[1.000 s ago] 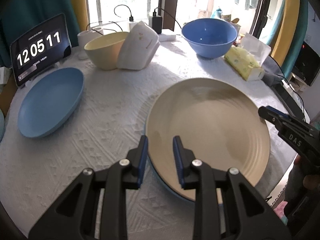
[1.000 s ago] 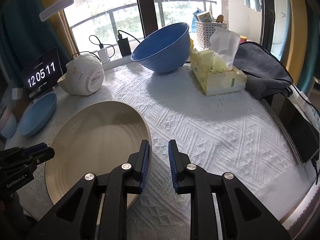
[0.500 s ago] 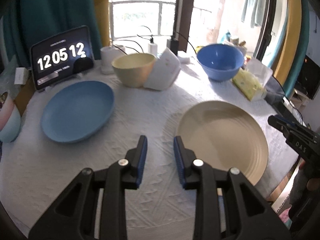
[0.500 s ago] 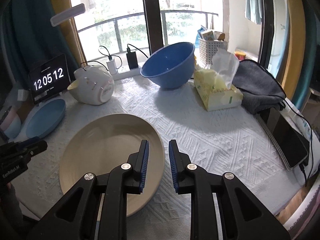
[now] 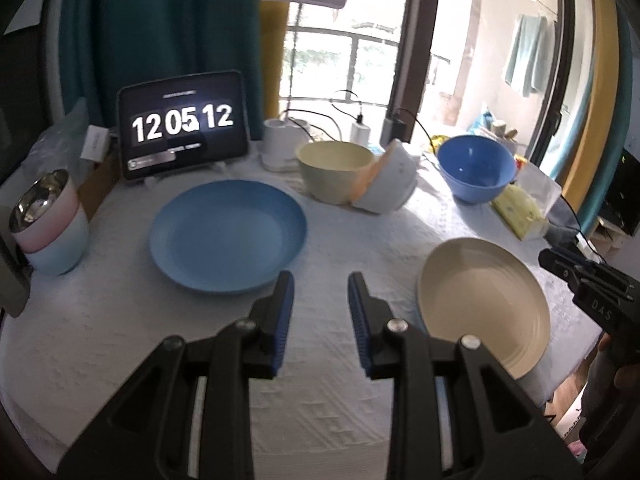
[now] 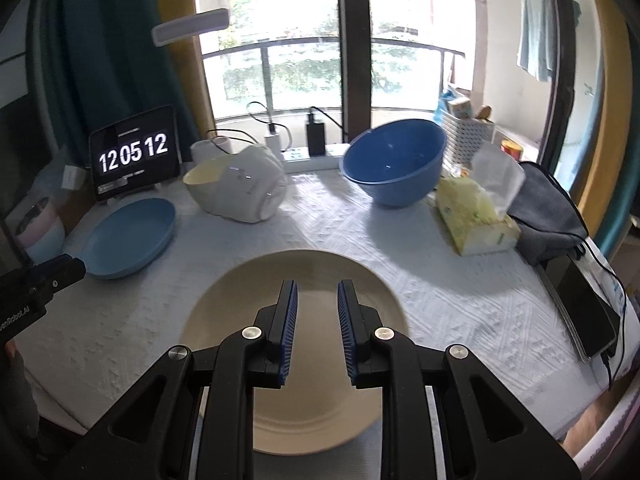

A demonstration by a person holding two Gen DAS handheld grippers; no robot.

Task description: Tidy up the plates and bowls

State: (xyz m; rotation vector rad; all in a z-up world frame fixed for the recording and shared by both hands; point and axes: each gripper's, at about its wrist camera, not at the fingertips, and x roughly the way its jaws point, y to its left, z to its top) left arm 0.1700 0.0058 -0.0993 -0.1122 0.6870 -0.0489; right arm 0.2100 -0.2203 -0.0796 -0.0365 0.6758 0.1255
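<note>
Your left tool (image 5: 320,284) was spread and empty above the table (image 5: 344,240), blue plate (image 5: 228,236) at its 11 o'clock, cream plate (image 5: 480,304) at its 3 o'clock. Your right tool (image 6: 314,292) was also spread, holding nothing, hovering over the cream plate (image 6: 320,268) at the table's near edge. Clutter at the back: tablet clock (image 5: 182,146) at 11 o'clock, cream bowl (image 5: 334,170) at 12 with a tipped white bowl (image 5: 390,190) leaning on it, blue bowl (image 5: 474,168) at 1 o'clock, tissue box (image 6: 474,218) just beside it, grey cloth (image 6: 546,212) and phone (image 6: 586,312) at 3 o'clock. Stacked pink and pale-blue cups (image 5: 50,224) sat at far left. Both plates lay flat, well apart, empty.
</note>
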